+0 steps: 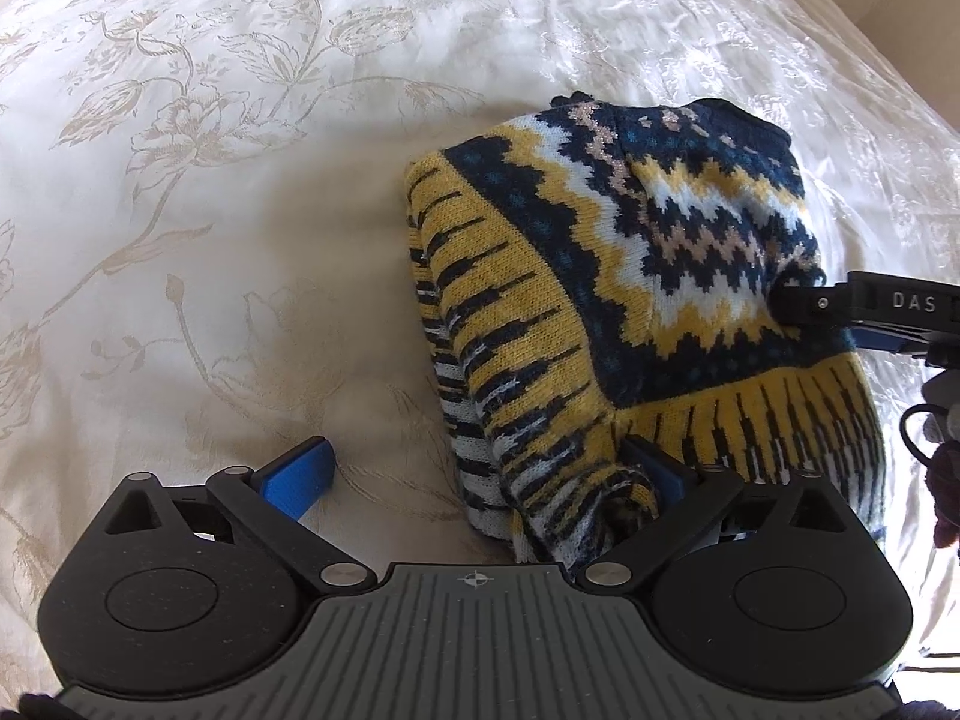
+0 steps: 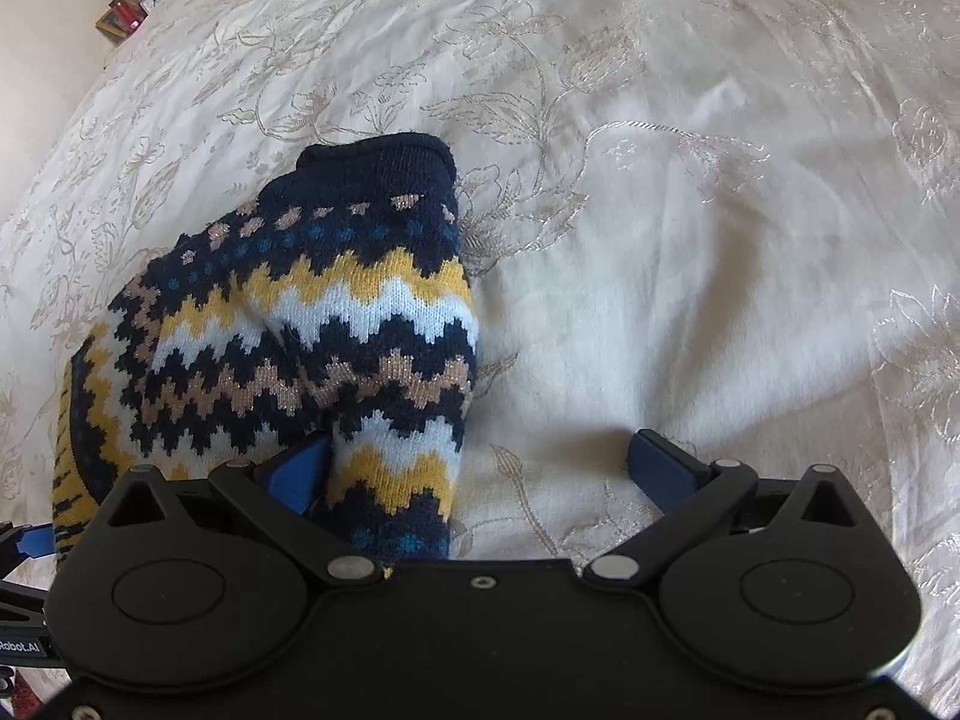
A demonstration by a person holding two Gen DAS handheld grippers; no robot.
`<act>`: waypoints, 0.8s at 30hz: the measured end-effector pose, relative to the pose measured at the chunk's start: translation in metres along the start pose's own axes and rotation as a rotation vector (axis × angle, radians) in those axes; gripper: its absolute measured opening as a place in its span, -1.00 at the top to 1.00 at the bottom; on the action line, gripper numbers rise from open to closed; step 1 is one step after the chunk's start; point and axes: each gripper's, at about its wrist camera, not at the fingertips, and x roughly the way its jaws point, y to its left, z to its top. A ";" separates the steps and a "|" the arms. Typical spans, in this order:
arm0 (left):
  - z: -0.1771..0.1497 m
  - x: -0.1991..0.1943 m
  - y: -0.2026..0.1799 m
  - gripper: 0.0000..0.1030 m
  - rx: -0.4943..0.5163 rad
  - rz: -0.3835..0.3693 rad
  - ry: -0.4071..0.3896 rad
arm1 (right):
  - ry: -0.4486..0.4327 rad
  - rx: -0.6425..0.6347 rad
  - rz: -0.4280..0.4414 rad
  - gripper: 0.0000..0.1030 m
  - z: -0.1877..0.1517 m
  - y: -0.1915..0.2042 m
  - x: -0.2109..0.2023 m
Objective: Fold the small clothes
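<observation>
Both grippers gape — left (image 1: 474, 474) and right (image 2: 480, 471) — straddling the sweater (image 1: 630, 276), gripping nothing. Fold looks freshly released; next, pinch an edge and fold again.

Each camera sits on its own gripper and looks steeply down past the jaws, close to the bed (image 1: 180, 150); the left view has the knitted jumper (image 1: 630, 276) on its right; the right view has it on its left; both share that jumper and bedspread.
</observation>
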 end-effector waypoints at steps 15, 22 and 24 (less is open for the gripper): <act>0.003 0.004 0.010 -1.00 0.016 -0.051 -0.007 | -0.024 -0.033 -0.068 -0.99 -0.060 0.031 -0.042; -0.004 0.001 0.008 -1.00 0.020 -0.052 -0.044 | -0.011 -0.010 -0.080 -0.99 -0.054 0.030 -0.019; -0.008 -0.004 0.008 -0.99 0.019 -0.065 -0.057 | -0.028 -0.030 -0.068 -0.99 -0.056 0.030 -0.023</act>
